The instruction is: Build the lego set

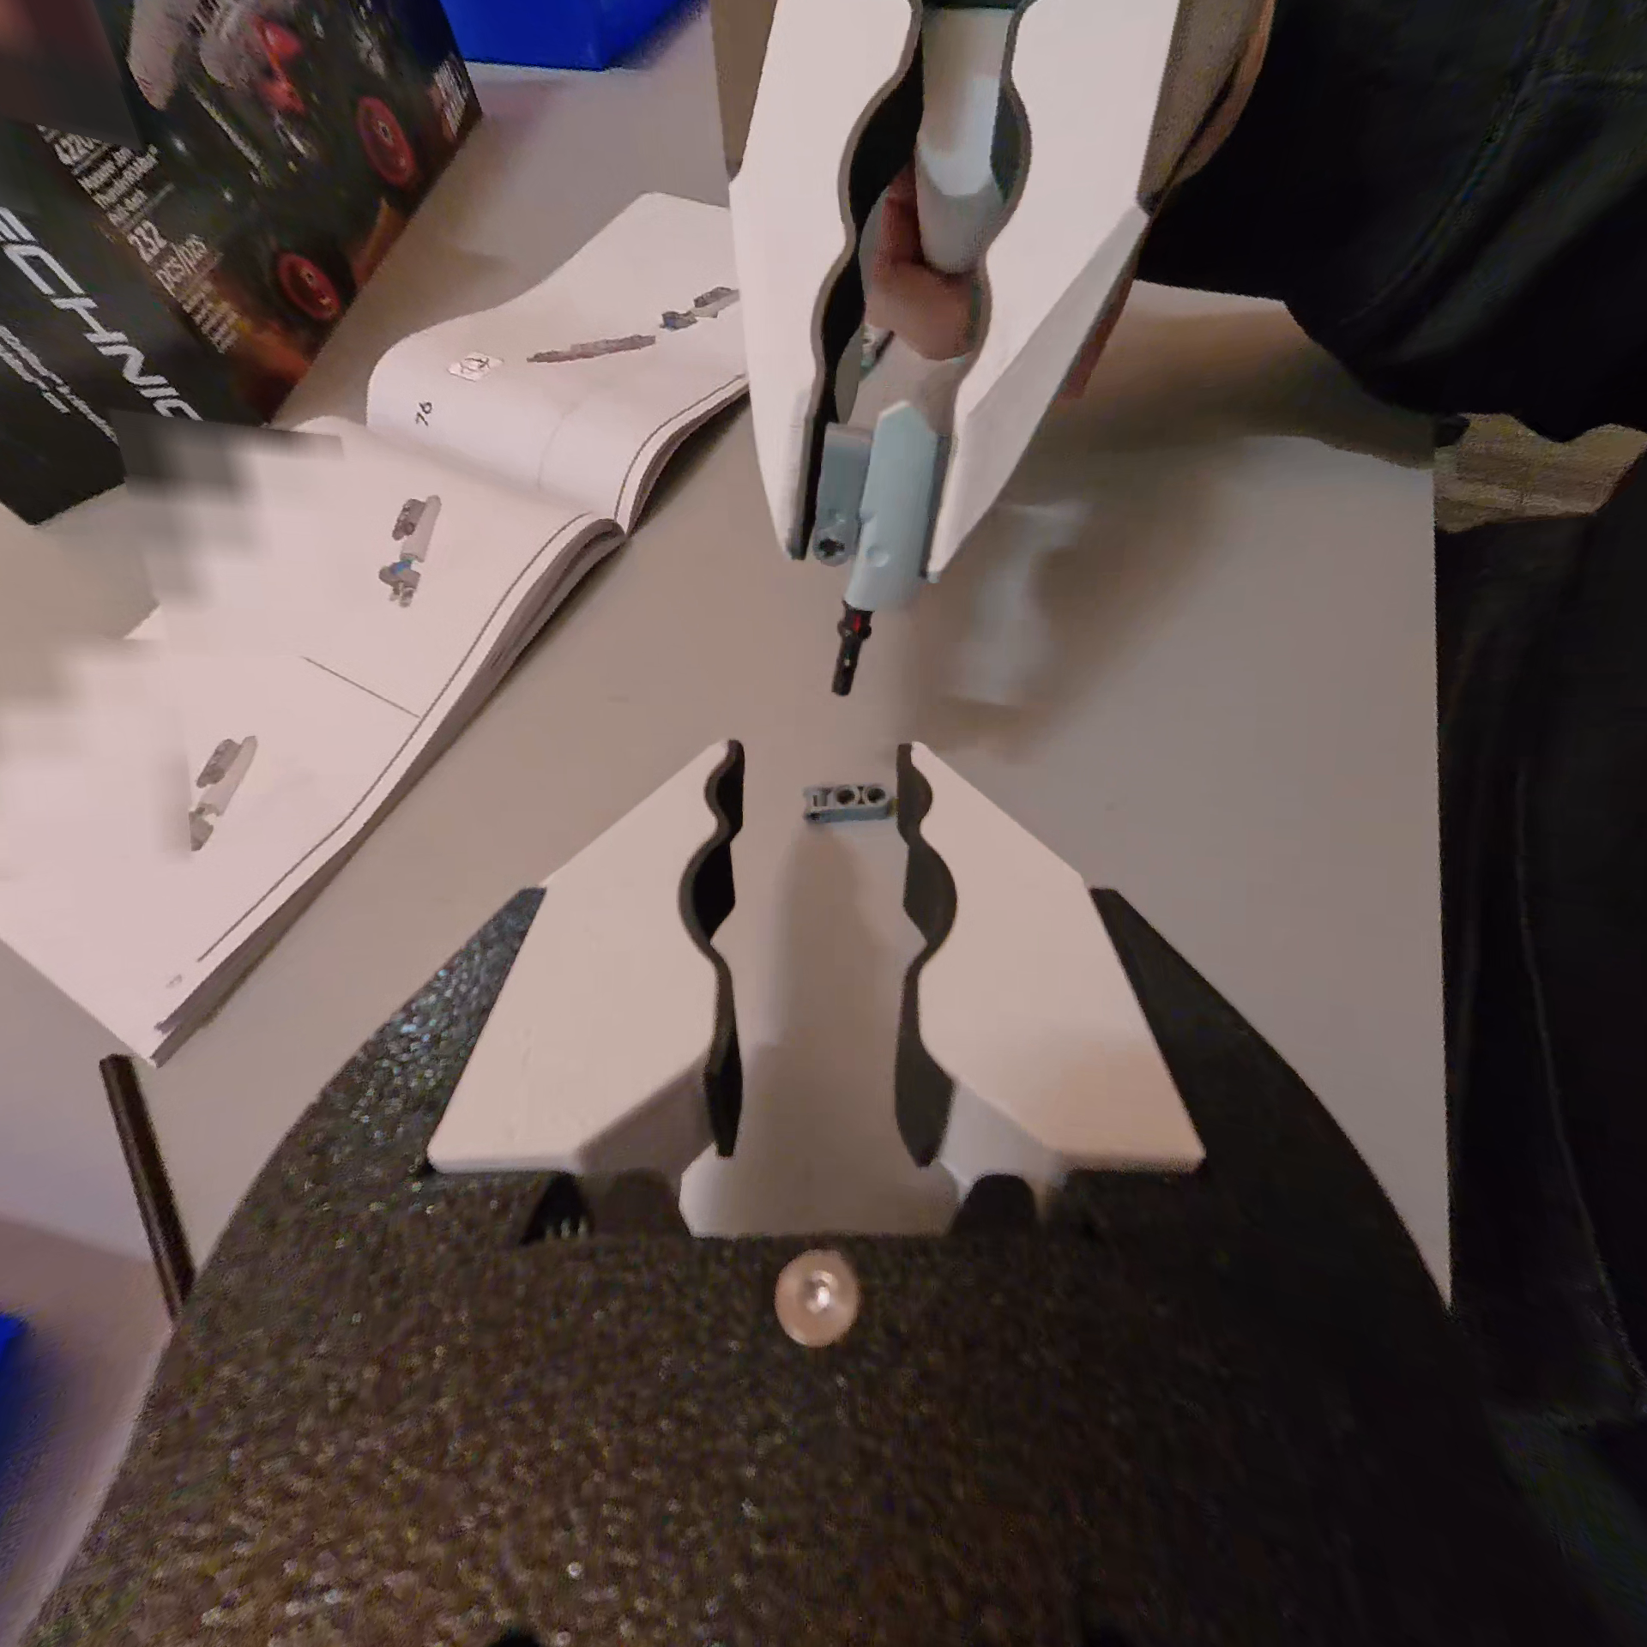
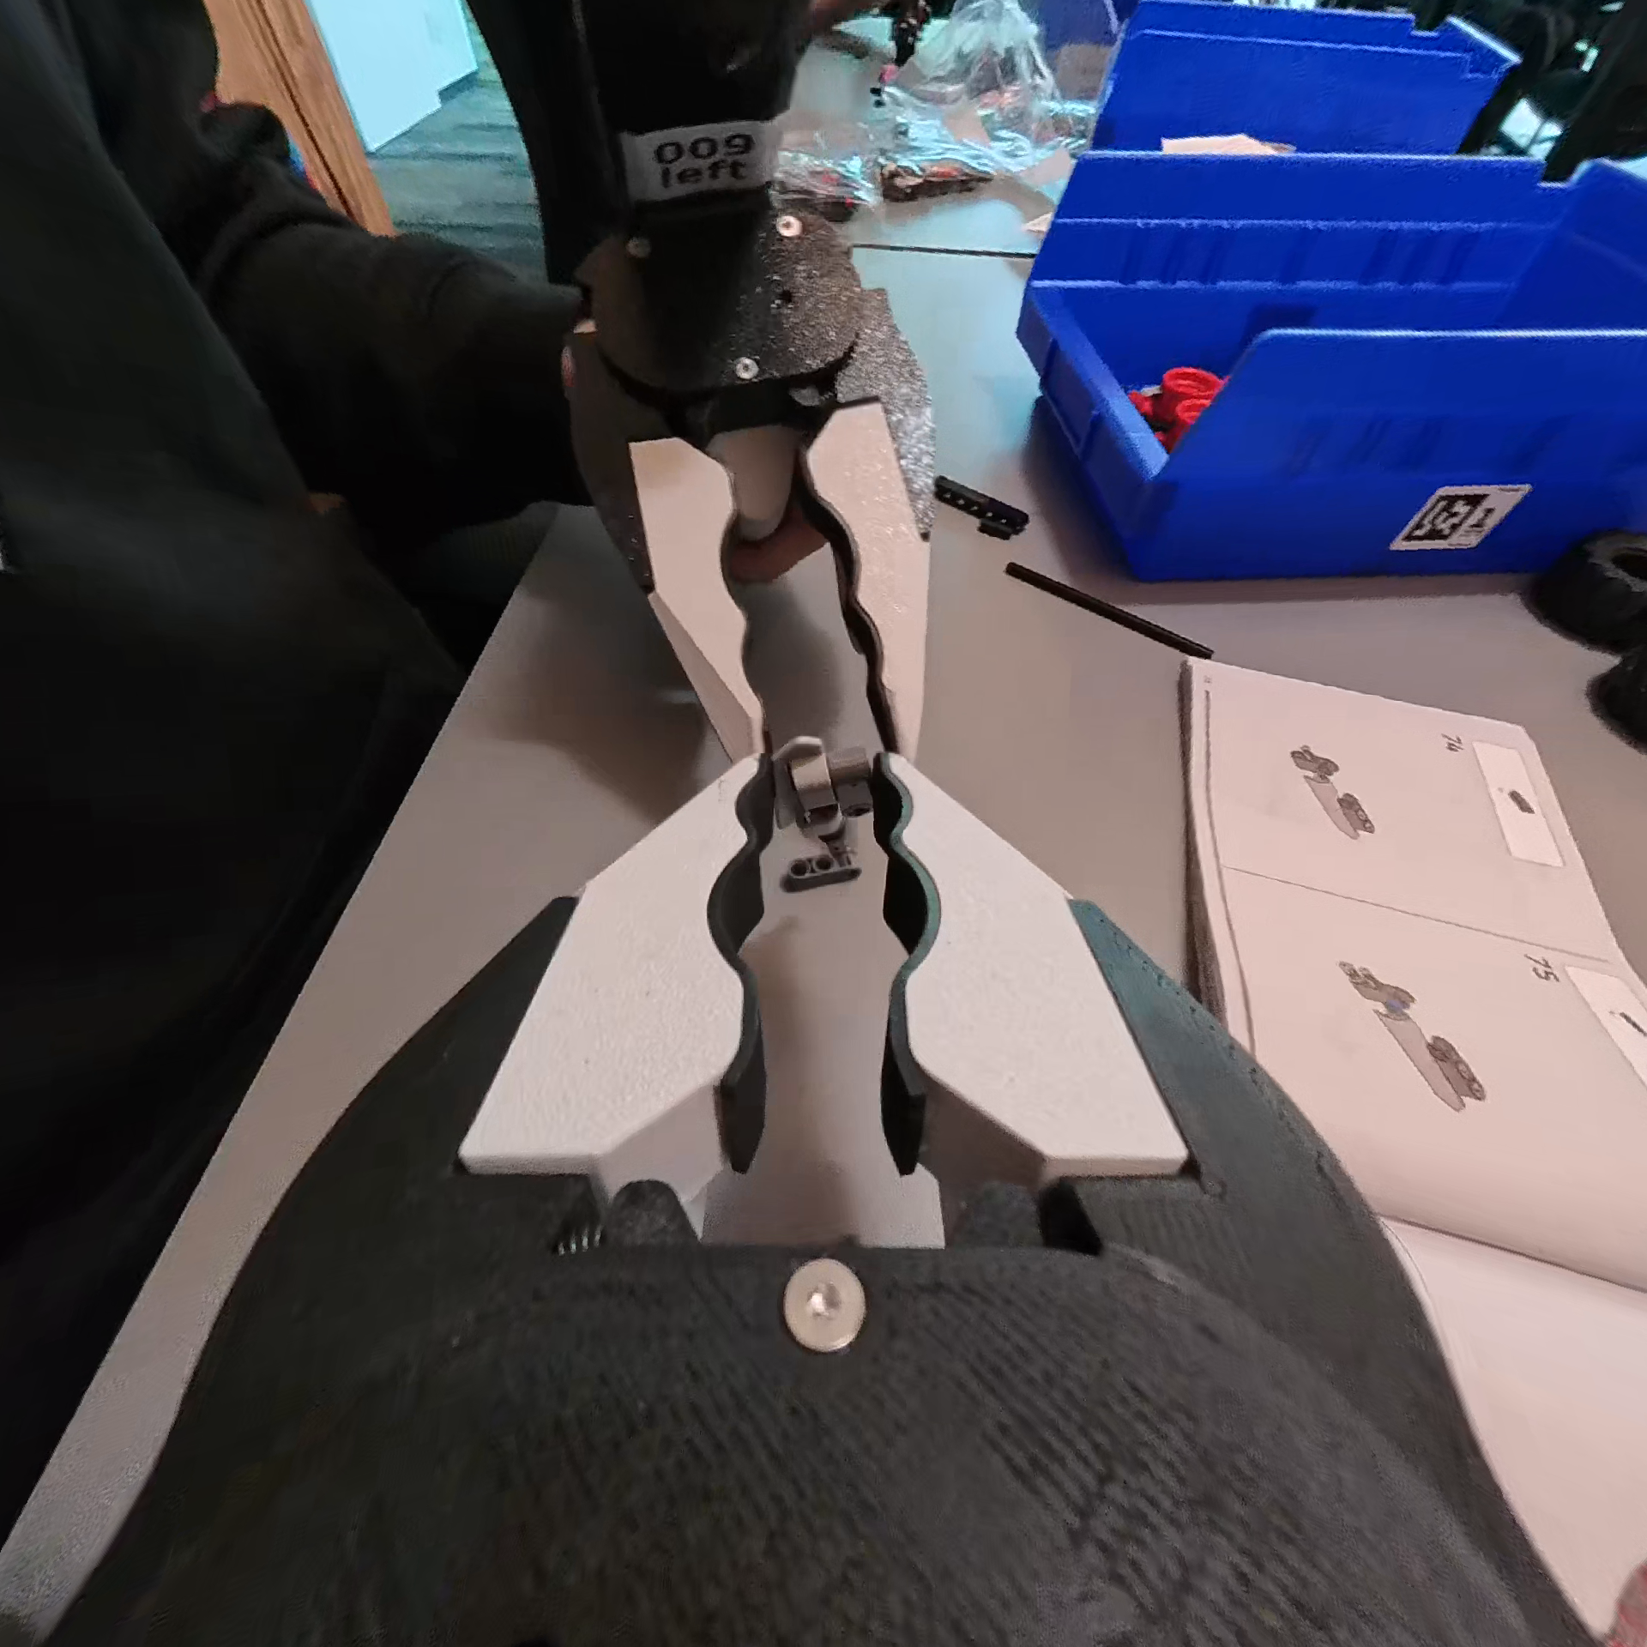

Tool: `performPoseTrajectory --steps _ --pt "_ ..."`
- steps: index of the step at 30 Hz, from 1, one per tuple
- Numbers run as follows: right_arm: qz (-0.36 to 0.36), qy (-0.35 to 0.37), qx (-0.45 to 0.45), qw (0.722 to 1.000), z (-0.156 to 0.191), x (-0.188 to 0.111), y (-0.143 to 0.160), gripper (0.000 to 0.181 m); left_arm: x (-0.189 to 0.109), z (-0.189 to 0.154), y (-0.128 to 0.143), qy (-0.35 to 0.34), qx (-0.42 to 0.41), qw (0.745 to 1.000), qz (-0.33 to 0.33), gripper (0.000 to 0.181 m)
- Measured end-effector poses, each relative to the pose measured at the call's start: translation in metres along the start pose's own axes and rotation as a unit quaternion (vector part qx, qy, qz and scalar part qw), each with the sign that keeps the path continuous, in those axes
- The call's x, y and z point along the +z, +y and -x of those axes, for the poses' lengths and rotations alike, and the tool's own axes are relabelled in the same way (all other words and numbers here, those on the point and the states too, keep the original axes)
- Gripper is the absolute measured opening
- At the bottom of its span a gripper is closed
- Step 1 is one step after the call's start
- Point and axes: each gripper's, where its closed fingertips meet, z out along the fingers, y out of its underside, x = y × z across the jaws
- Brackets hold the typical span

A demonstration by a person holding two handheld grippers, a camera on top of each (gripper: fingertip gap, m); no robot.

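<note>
Right gripper (image 1: pixel 869 557) is clamped on a small grey sub-assembly (image 1: pixel 882 499), a light grey connector plus a darker grey piece, with a black axle pin (image 1: pixel 847 646) sticking out of its end toward the table. Left gripper (image 1: pixel 815 757) is released, fingers spread and holding nothing, hovering just above the table (image 1: pixel 1203 757). One loose grey connector (image 1: pixel 845 799) lies flat on the table between the left fingertips, just below the pin tip, not yet joined. My read: next step is seating that pin into the connector. Instruction booklet (image 2: pixel 1390 856) lies open on the right in the right wrist view, well into its pages, so the build looks mid-way, not near done. Set box (image 1: pixel 205 223) stands far left. Blue bins (image 2: pixel 1337 374) far right hold red parts (image 2: pixel 1176 405); black tyres (image 2: pixel 1604 597), a black rod (image 2: pixel 1105 610) and bagged parts (image 2: pixel 962 80) lie unused, so plenty is left.
</note>
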Motion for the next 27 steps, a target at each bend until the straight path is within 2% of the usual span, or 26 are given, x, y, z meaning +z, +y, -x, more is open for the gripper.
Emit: performPoseTrajectory --steps 7,11,14,20,27 --pt "0.016 -0.016 0.003 1.0 0.0 0.011 0.007 0.02 0.007 -0.009 -0.007 0.012 0.009 1.0 -0.009 0.029" --pt "0.023 -0.028 0.009 0.999 0.003 0.019 0.008 0.02 0.01 -0.007 -0.001 -0.01 0.036 0.999 0.009 0.023" --pt "0.023 -0.027 0.01 0.999 0.002 0.022 0.009 0.02 0.009 -0.008 -0.001 -0.02 0.047 0.999 0.004 0.01" --pt "0.037 -0.027 0.021 0.999 0.0 0.022 0.014 0.02 0.008 -0.01 0.006 -0.022 0.041 0.999 0.01 0.012" --pt "0.062 -0.036 0.029 0.997 0.001 0.028 0.02 0.02 0.013 -0.007 0.012 -0.022 0.02 0.999 0.036 0.004"
